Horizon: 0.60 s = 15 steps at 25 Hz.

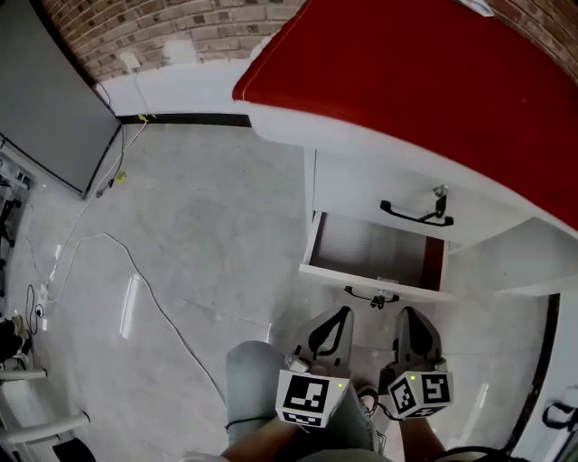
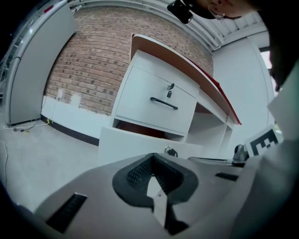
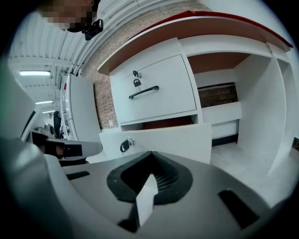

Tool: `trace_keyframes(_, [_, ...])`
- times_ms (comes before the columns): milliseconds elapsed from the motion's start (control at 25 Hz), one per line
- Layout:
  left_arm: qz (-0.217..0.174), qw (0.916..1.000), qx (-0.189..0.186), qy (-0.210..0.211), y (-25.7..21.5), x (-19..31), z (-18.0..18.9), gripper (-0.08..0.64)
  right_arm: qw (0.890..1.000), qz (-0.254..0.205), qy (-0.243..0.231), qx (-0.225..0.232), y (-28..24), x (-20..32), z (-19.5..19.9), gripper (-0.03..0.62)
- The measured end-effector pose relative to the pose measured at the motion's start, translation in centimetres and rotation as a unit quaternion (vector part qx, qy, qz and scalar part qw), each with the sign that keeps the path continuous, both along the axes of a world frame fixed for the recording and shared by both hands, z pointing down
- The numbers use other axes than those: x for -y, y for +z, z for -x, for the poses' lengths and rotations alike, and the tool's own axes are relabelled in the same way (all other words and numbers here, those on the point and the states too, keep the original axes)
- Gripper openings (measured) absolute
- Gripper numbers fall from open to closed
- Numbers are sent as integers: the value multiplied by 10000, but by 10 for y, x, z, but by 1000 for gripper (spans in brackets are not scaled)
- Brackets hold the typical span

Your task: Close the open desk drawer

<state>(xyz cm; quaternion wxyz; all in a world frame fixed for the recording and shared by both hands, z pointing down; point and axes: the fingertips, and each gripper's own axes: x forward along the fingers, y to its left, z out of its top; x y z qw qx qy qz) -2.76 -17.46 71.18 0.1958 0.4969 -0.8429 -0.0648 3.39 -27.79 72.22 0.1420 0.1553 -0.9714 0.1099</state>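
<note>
The white desk with a red top has a shut upper drawer and, below it, the open lower drawer pulled out toward me, its inside bare. My left gripper and right gripper sit side by side just short of the drawer's front panel, near its black handle. Both are shut on nothing. In the left gripper view the drawer front stands right beyond the left gripper. In the right gripper view the drawer front and its key stand beyond the right gripper.
A grey panel leans at the left against the brick wall. White cables trail across the pale floor. My leg shows under the grippers. The desk's knee space opens at the right.
</note>
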Motion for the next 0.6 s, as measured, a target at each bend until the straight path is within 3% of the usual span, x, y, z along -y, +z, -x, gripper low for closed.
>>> trace_keyframes(120, [-174,9995,83,-266,22,1,5,8,9998,-110,-75,113,18,3,1,-2])
trace_keyframes(240, [-90,9992,186,-355,40,4,8,8,9994,-200,-242,175,28,2,5,-2])
trace_keyframes(600, [70,9983,399,-430,34,8,9,8,9977,-286,-301,537,4,-19,24,-2])
